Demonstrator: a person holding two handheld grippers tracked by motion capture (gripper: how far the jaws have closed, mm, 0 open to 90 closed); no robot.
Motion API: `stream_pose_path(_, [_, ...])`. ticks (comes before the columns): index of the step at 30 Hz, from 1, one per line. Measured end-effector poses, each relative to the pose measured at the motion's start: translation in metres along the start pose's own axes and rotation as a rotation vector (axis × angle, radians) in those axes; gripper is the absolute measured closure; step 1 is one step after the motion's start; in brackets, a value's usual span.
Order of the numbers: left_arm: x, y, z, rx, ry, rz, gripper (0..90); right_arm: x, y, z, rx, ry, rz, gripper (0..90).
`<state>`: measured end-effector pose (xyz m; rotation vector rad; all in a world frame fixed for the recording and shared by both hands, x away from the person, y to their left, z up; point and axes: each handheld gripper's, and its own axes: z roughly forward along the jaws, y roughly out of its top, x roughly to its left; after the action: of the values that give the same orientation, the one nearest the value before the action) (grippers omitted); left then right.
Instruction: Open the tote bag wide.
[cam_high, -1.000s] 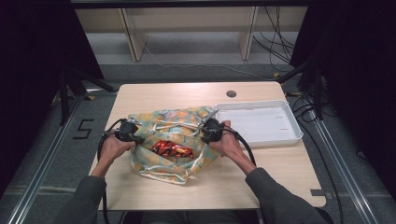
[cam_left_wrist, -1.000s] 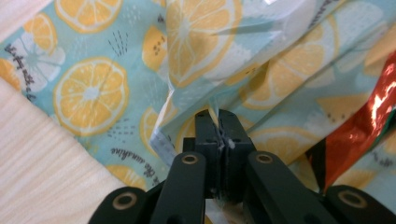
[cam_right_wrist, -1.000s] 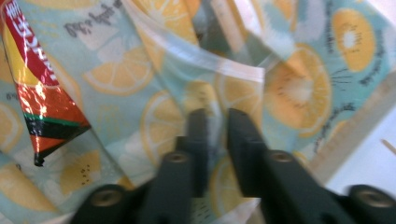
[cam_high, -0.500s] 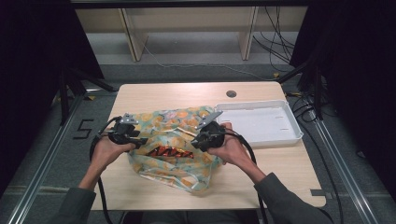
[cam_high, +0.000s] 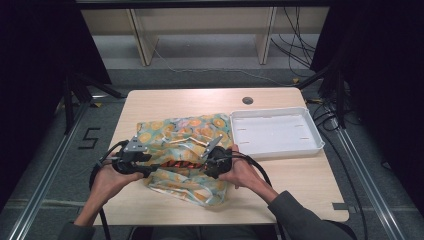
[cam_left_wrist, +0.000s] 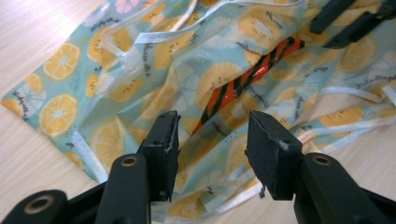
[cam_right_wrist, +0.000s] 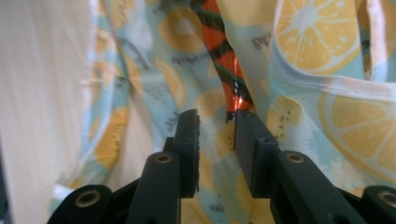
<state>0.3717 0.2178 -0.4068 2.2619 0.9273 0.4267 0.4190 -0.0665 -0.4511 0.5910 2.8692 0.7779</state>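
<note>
A: Bag (cam_high: 185, 150) lies mid-table, just left of the white tray (cam_high: 276, 134). Orange-black striped packet (cam_left_wrist: 254, 74) sits in its mouth, mostly covered by fabric.

B: Grippers?

A: Left gripper (cam_left_wrist: 212, 135) jaws spread, they have just been opening, nothing pinched; fabric lies under the gap, pads clear of it. Right gripper (cam_right_wrist: 215, 128) has a narrow gap, jaws opened a bit too. In the right gripper view the packet's edge is right at the tip of one jaw, fabric behind. Can't tell if it's gripping or just close.

B: Risks?

A: Main one, I'd say: the bag mouth slumps. With the left side let go, the cloth can fall over the packet and hide it.

B: And the right?

A: If it closes now it may take fabric along with the packet, or fabric alone. Then a pull drags the whole bag toward the table edge (cam_high: 215, 220); the near corner is already close to it.

B: Packet itself?

A: Foil looks slick. A thin edge grip could slip, or crush whatever's inside.

B: Drawstrings?

A: White cords (cam_high: 187, 143) loop loose over the opening. A jaw could snag one on the way out.
</note>
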Motion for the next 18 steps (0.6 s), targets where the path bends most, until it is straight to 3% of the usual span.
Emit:
stream_pose_path(2, [-0.002, -0.001, 0.002, 0.003, -0.005, 0.006, 53.8, -0.003, 0.000, 0.007, 0.025, -0.010, -0.002, 69.5])
stream_pose_path(6, [-0.004, -0.002, 0.006, 0.013, -0.016, 0.008, 53.5, -0.006, 0.001, 0.016, 0.033, -0.029, 0.038, 68.1])
stream_pose_path(13, [-0.004, -0.004, 0.010, 0.027, -0.018, 0.006, 52.6, -0.009, 0.008, 0.026, 0.030, -0.058, 0.017, 68.0])
stream_pose_path(15, [-0.004, -0.005, 0.011, 0.031, -0.018, -0.001, 52.4, -0.008, 0.010, 0.027, 0.021, -0.066, 0.030, 67.9])
stream_pose_path(17, [-0.004, -0.005, 0.011, 0.032, -0.018, 0.009, 52.3, -0.007, 0.011, 0.028, 0.020, -0.067, 0.037, 68.7])
stream_pose_path(18, [-0.004, -0.005, 0.013, 0.037, -0.019, 0.000, 52.3, -0.007, 0.013, 0.026, 0.007, -0.073, 0.026, 78.1])
